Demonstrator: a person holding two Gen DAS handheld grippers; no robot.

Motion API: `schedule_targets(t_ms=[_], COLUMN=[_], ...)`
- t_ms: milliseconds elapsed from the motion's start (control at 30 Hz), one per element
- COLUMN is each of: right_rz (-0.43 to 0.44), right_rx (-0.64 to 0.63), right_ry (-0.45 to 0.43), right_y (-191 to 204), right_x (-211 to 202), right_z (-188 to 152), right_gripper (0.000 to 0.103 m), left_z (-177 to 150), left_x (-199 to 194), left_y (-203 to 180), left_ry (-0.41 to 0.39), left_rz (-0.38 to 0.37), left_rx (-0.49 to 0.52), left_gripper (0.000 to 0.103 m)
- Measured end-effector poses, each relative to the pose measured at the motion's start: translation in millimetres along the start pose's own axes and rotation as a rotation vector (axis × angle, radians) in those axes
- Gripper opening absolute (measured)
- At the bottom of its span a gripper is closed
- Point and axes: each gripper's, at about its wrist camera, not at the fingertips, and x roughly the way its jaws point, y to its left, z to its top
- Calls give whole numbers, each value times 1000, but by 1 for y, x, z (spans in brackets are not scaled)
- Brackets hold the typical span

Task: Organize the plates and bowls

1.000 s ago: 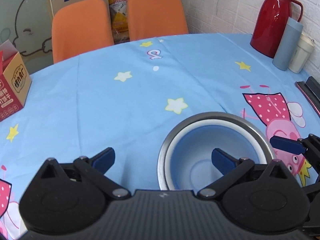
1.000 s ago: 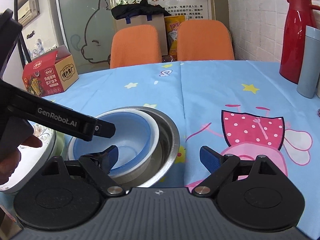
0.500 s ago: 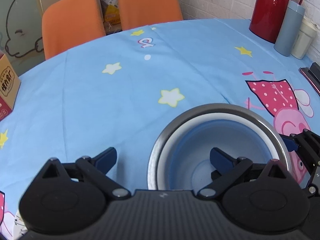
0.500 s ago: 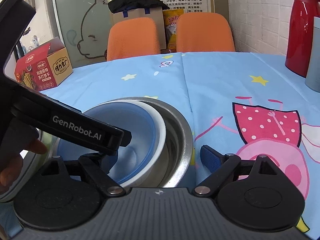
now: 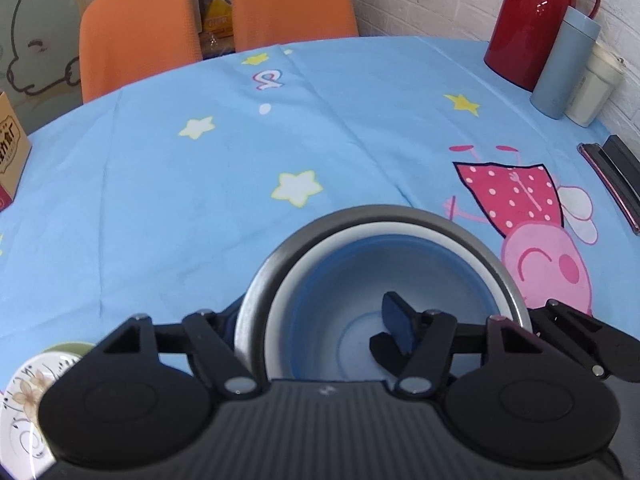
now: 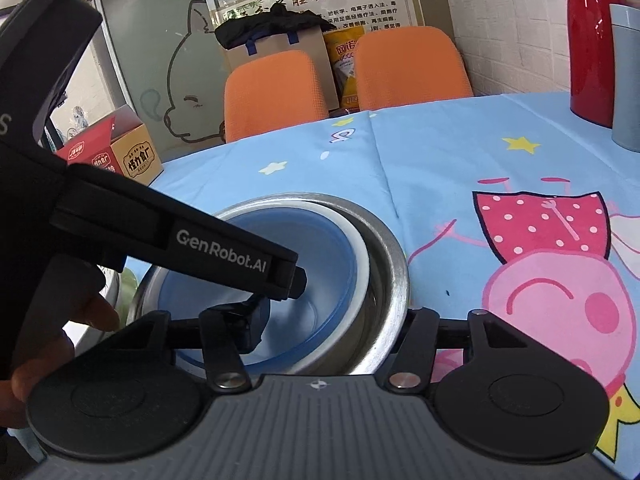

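Note:
A steel bowl [image 5: 360, 216] holds a white bowl [image 5: 400, 230] and, inside that, a blue bowl [image 5: 344, 276]. The stack also shows in the right wrist view [image 6: 394, 264]. My left gripper [image 5: 312, 320] is open and straddles the near left rim of the stack, its right finger inside the blue bowl and its left finger outside the steel rim. My right gripper [image 6: 332, 320] is open and straddles the near right rim, its left finger inside the blue bowl [image 6: 336, 264]. A floral plate [image 5: 20, 404] lies at the lower left.
A red thermos [image 5: 528, 20], a grey-blue tumbler [image 5: 564, 64] and a cream cup [image 5: 592, 88] stand at the far right. A dark flat item [image 5: 616, 172] lies at the right edge. A snack box [image 6: 120, 152] sits far left. Two orange chairs [image 5: 136, 32] stand behind the table.
Both grippers have moved down and in over the bowl stack. Each now has one finger inside the blue bowl and one outside the steel rim.

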Motion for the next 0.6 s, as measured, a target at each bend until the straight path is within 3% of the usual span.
schedule_targets(t_ms=[167,367,600], right_rz=[-31,-61,64], right_rx=[31,-1,-105], right_ry=[-3,-52,-87], right_y=[-12,-10,43], right_x=[-17,-45,-42], right_z=[-1,10,27], right_gripper=[92,94,98], left_z=[1,5,-7], left_x=[-2,-28,-82], left_y=[-18,-29,17], left_ry=[2,-57,-147], left_rz=[-38,-82,30], left_rx=[3,-1,-69], left_gripper=[59,60,60])
